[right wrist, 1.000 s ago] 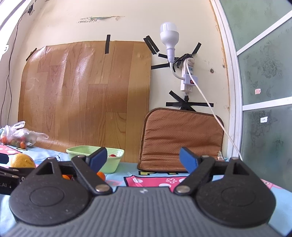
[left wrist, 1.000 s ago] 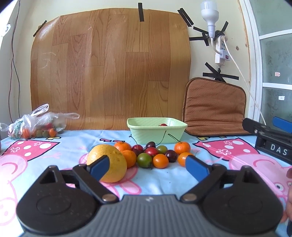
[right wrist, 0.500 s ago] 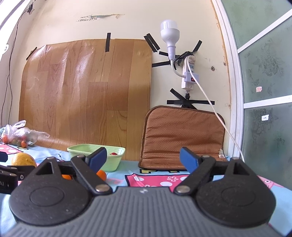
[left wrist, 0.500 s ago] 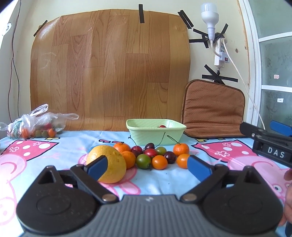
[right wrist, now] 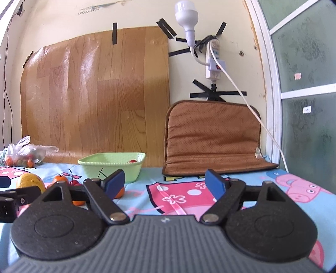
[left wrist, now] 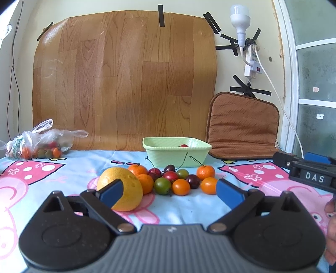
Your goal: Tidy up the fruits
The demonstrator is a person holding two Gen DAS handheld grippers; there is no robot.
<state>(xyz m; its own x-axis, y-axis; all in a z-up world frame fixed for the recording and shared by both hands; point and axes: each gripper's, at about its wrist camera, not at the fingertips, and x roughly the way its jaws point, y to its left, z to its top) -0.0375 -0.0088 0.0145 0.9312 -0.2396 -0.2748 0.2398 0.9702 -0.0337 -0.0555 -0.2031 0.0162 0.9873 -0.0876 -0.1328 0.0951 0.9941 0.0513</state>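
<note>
Left gripper is wide open, fruits at 12 o'clock; right gripper, just closing a bit, holds nothing

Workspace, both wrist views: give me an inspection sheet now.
Surface: cartoon tablecloth over the table.
Job's things: big orange beside a pile of small fruits; green basket behind them, one red fruit inside.
Clutter: plastic bag of fruit far left; brown cushion against the wall.
Grippers: left gripper open, nothing between its fingers; right gripper open, jaws just narrowed slightly, empty.
Cables: white cord from the power strip.
Surroundings: wood-look sheet taped to the wall; bulb.
</note>
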